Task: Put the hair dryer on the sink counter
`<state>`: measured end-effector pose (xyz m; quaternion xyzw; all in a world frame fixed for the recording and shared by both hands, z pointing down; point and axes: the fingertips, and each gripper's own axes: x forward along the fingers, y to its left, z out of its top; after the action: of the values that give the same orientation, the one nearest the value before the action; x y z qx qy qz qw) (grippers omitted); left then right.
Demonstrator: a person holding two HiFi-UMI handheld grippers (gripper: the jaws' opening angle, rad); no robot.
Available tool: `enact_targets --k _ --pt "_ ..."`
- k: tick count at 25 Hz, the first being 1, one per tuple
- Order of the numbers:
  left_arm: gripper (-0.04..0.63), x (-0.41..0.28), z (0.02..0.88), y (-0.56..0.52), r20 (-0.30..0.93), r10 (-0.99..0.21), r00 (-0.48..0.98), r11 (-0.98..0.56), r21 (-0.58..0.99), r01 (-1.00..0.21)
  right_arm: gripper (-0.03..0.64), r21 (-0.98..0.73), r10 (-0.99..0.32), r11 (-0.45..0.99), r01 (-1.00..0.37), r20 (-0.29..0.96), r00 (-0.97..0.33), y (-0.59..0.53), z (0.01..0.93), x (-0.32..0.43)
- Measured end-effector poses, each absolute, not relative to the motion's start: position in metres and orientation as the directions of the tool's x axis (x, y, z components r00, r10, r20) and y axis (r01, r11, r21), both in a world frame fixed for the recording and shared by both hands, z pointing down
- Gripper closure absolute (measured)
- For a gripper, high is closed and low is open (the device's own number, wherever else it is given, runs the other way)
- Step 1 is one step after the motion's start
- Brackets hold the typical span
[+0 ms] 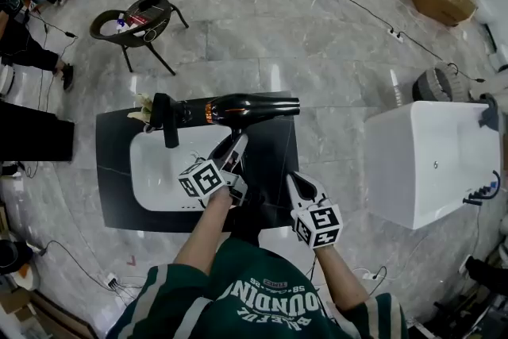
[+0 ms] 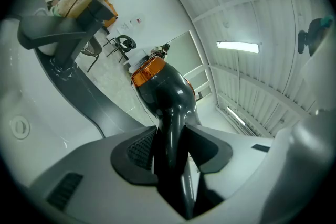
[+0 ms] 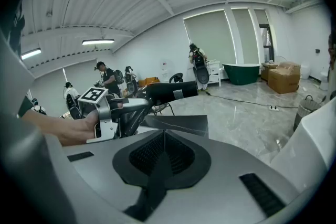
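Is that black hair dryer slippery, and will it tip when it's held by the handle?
Probably a bit slippery: the hair dryer looks glossy and hard. It may want to tip, since its long barrel sticks out sideways from the left gripper clamped on its handle.

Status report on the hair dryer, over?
Left hand-held gripper clamped on hair dryer handle. Right hand-held gripper shut, empty. Dryer above sink counter, faucet close.

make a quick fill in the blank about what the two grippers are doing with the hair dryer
1. The left gripper is shut on the ___ of the hair dryer.
2. The band around the hair dryer's body is coloured ___.
3. The right gripper has its jaws together and holds ___.

Missing words: handle; orange; nothing
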<state>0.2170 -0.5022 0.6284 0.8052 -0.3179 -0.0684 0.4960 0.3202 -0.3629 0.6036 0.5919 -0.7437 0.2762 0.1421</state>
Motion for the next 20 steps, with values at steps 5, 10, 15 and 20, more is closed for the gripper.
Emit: enact_targets --k 5,10,15,20 --pt "0.417 0.224 0.645 -0.510 0.217 -0.578 0.787 -0.283 0.851 -0.442 0.574 -0.251 -0.792 0.132 -0.959 0.555 -0.254 -0.366 0.613 0.326" --pt "0.417 0.225 0.666 -0.517 0.247 -0.581 0.775 -0.247 0.854 -0.457 0.574 -0.264 -0.782 0.127 -0.956 0.567 -0.261 -0.371 0.623 0.323" --pt "0.417 0.226 0.688 -0.527 0.293 -0.577 0.762 -0.212 0.848 -0.487 0.574 -0.275 -0.772 0.113 -0.955 0.581 -0.259 -0.372 0.632 0.326" --pt "0.417 0.232 0.705 -0.535 0.316 -0.571 0.758 -0.185 0.850 -0.494 0.574 -0.285 -0.768 0.100 -0.953 0.587 -0.256 -0.376 0.640 0.329"
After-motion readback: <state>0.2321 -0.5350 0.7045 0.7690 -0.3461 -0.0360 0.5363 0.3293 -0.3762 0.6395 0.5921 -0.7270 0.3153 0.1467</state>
